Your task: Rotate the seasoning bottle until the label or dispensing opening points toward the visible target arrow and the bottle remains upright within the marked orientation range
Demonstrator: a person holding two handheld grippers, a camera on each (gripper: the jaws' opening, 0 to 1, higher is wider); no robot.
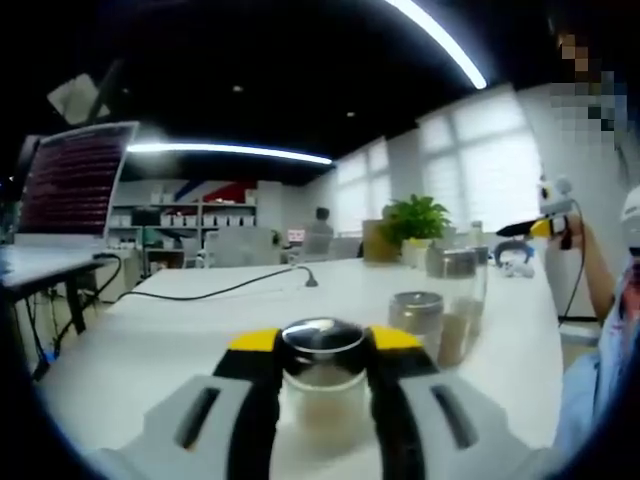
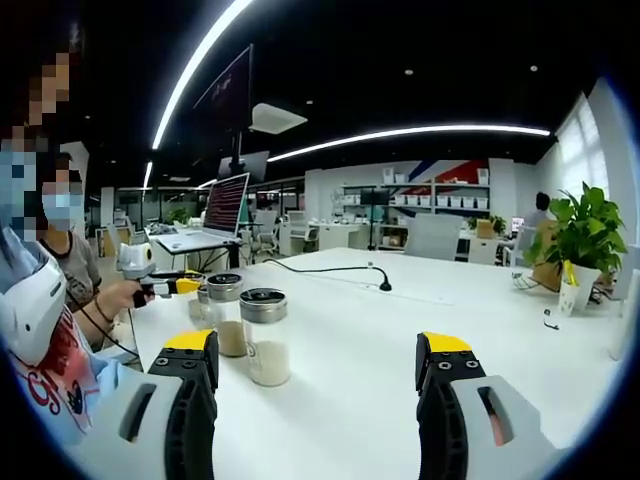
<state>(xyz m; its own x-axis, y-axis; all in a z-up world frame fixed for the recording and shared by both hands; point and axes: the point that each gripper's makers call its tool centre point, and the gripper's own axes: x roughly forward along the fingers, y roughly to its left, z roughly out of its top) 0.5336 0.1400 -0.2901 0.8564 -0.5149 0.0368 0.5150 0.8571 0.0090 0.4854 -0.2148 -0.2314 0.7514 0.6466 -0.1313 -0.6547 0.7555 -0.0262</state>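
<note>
— Where's the seasoning bottle point(image 1: 322, 375) right now?

— Upright on the white surface point(image 1: 180, 330), caught between the two jaws of the left tool point(image 1: 322, 345). The yellow-tipped jaws sit against its glass sides just under the shiny metal cap, so that tool is clamped on it.

— And the other tool?

— The right tool point(image 2: 318, 365) has its jaws spread wide with bare surface between them, holding nothing. From the right gripper view, two jars point(image 2: 265, 335) with metal lids stand just ahead of its left jaw, pale powder in the bottom of each.

— Anything else nearby?

— In the left gripper view, two more lidded jars point(image 1: 420, 320) stand close together just beyond the held bottle, to its right. A black cable point(image 1: 215, 290) trails across the surface farther back, and a potted plant point(image 1: 415, 225) stands at the far end. A person point(image 2: 70, 265) sits at the edge holding another yellow-tipped tool point(image 2: 160, 285). A laptop point(image 2: 225, 205) sits on a desk behind.
</note>
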